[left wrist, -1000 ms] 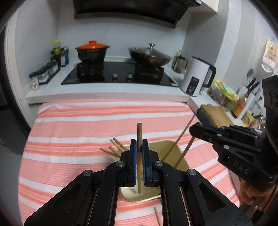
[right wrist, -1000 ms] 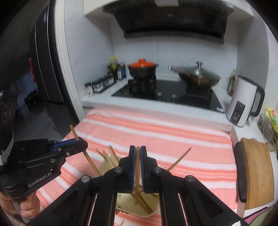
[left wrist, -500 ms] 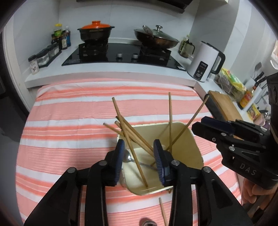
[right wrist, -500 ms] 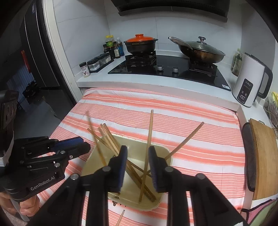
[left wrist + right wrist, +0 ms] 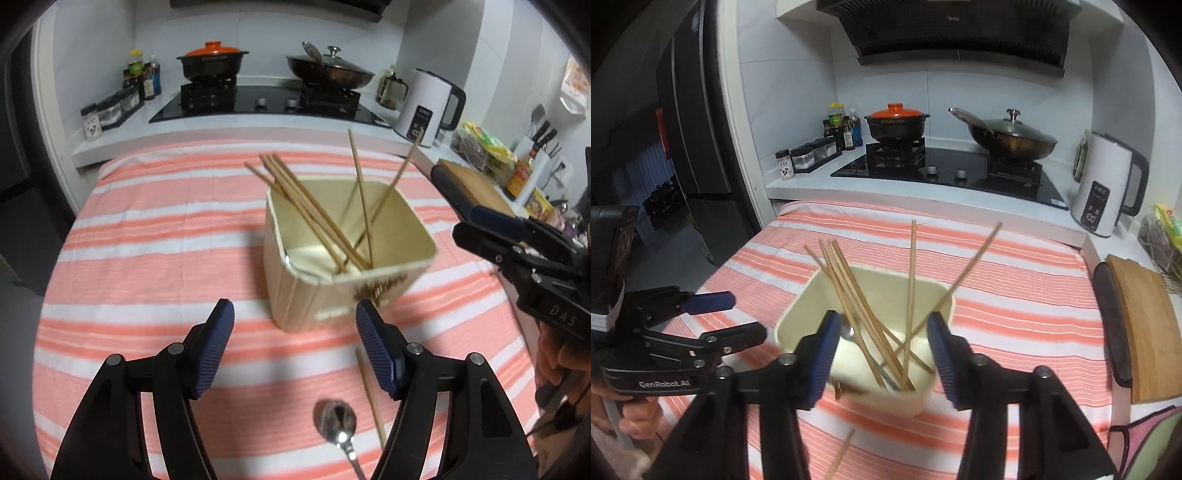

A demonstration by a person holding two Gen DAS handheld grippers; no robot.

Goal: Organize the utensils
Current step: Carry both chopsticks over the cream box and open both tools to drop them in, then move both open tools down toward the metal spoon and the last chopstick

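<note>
Your left gripper (image 5: 294,345) has its jaws opening, already wide, with nothing between the pads; it hangs over the striped cloth (image 5: 155,258) just short of the cream bin (image 5: 332,295). Your right gripper (image 5: 882,354) is opening too, at a middling spread, and its pads grip nothing: the bin's near rim and the sticks inside merely show through the gap. The chopsticks (image 5: 314,210) stand loose in the bin, a bundle leaning on the far left corner and two single ones tilted toward the far right side. From the right wrist view a spoon's bowl (image 5: 847,330) rests inside the bin against the left wall. On the cloth in front of the bin lie one stray chopstick (image 5: 371,395) and, just beside it, a metal spoon (image 5: 338,424), both between your left gripper's fingers in view but below them. In the left wrist view your right gripper appears at the right edge, near the bin yet apart from it.
</note>
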